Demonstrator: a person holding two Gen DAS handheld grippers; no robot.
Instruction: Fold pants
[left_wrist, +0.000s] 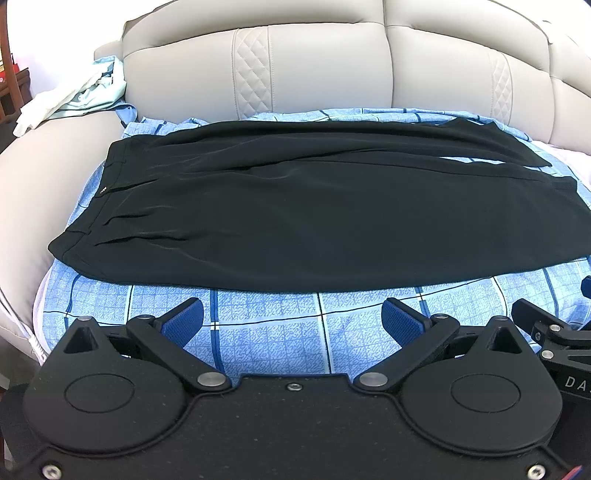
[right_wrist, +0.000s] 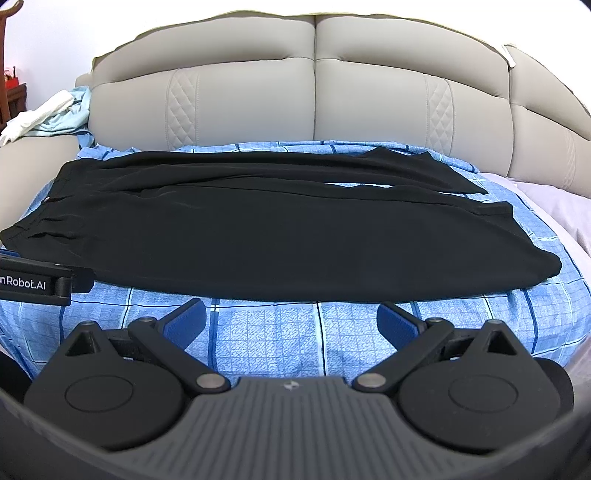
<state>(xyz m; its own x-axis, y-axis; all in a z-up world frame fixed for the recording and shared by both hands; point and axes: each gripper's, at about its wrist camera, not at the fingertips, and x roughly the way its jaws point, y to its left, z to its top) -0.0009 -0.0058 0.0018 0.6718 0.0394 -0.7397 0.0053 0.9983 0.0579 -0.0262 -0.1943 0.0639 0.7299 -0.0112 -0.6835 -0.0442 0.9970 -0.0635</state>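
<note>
Lighting bright, even and diffuse in both views; shadows soft. White corners overexposed. Heavy fisheye bending curves the headboard (left_wrist: 325, 62) at the edges. The black pants (left_wrist: 258, 210) lose fold detail, showing faint sheen. Focus acceptable throughout; no motion blur.

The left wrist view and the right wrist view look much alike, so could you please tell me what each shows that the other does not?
Only the left wrist view shows the left gripper open, with the right one's side at its edge. Only the right wrist view shows the right gripper open and pale bedding beyond the sheet. Both show the black pants flat on the blue checked sheet, ungripped.
</note>
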